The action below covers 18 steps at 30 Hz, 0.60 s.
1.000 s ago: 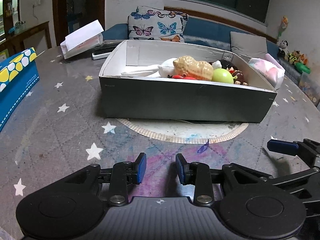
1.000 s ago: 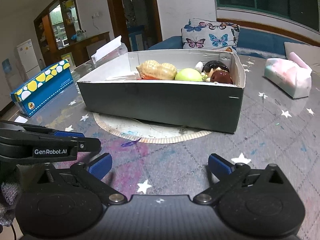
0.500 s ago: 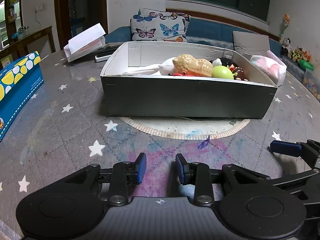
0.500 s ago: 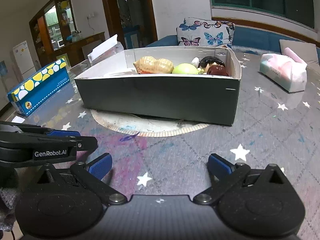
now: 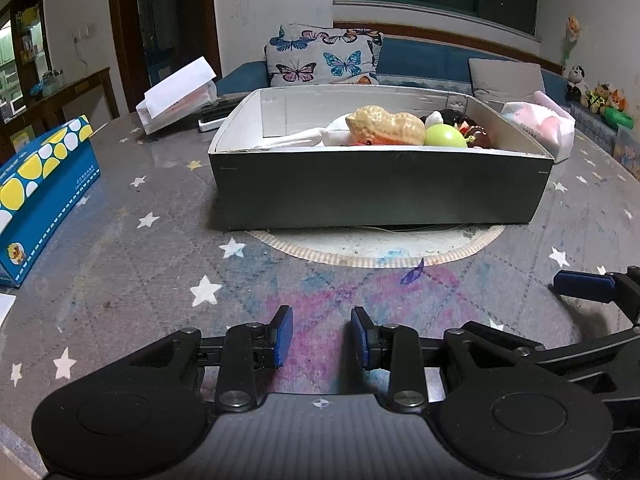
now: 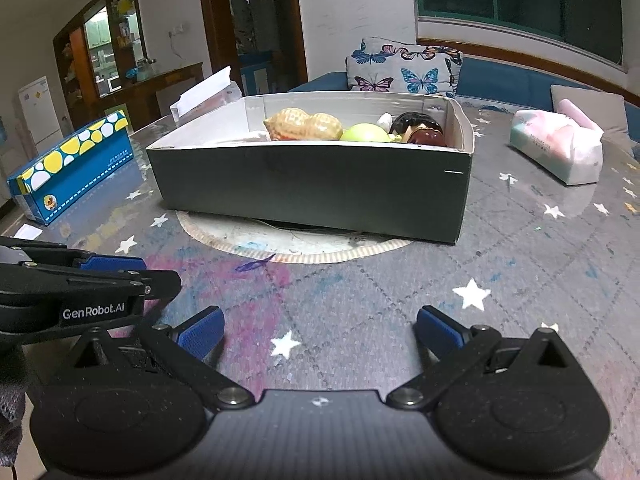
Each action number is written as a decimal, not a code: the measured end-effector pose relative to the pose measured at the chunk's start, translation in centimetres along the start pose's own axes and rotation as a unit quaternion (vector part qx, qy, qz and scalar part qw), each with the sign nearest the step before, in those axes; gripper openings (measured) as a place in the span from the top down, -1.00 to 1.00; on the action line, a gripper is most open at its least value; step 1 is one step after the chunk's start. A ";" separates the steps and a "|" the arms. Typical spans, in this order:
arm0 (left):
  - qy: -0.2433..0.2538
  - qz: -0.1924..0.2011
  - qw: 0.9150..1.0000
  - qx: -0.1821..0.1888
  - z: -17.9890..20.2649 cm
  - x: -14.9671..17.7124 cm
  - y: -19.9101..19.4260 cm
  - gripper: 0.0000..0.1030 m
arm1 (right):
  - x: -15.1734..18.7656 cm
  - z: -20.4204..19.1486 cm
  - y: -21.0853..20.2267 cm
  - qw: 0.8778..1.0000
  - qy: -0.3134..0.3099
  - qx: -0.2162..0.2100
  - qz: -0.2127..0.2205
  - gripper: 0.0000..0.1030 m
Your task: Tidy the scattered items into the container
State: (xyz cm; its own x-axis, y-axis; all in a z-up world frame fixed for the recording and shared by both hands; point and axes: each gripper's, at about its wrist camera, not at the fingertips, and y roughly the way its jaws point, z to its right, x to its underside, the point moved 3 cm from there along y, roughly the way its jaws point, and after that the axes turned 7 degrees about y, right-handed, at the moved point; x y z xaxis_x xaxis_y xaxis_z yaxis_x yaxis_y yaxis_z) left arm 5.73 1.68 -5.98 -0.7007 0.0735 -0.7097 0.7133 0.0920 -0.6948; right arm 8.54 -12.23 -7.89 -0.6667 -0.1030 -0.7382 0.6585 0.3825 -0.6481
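Note:
A grey cardboard box stands on a round mat mid-table. Inside lie a tan peanut-shaped toy, a green apple, a dark doll head and a white soft item. My left gripper hovers low over the table in front of the box, jaws narrowly apart with nothing between them. My right gripper is wide open and empty, just right of the left one.
A blue and yellow tissue box stands at the left. A pink tissue pack lies at the right. An open white box sits behind the grey box. A sofa with a butterfly cushion is beyond.
Both grippers have drawn back slightly from the box and tilted up; the box looks a little farther. Jaw openings are unchanged.

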 end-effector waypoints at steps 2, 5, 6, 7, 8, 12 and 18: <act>0.002 0.000 1.000 -0.003 0.1 0.1 -0.1 0.33 | 0.1 0.0 -0.1 1.000 0.000 0.003 0.000 -1.00; 0.008 0.002 1.000 -0.007 0.2 0.2 -0.3 0.33 | 0.3 -0.1 -0.2 1.000 -0.001 0.006 0.000 -1.00; 0.009 0.002 1.000 -0.008 0.2 0.3 -0.3 0.33 | 0.3 -0.1 -0.2 1.000 -0.001 0.007 0.000 -1.00; 0.009 0.003 1.000 -0.007 0.2 0.3 -0.4 0.33 | 0.4 -0.1 -0.3 1.000 -0.001 0.008 0.000 -1.00; 0.009 0.002 1.000 -0.007 0.2 0.4 -0.4 0.33 | 0.4 -0.2 -0.3 1.000 -0.001 0.009 0.000 -1.00; 0.008 0.003 1.000 -0.005 0.2 0.5 -0.5 0.33 | 0.6 -0.3 -0.5 1.000 -0.003 0.011 0.000 -1.00; 0.007 0.006 1.000 -0.006 0.2 0.7 -0.9 0.34 | 0.7 -0.7 -0.8 1.000 -0.010 0.022 0.002 -1.00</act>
State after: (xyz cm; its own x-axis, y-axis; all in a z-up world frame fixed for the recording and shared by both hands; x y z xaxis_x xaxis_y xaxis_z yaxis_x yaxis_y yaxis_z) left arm 4.59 1.49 -5.84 -0.6918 0.0885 -0.7166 0.7220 0.1031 -0.6842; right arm 7.27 -11.99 -7.74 -0.6578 -0.1203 -0.7435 0.6757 0.3419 -0.6531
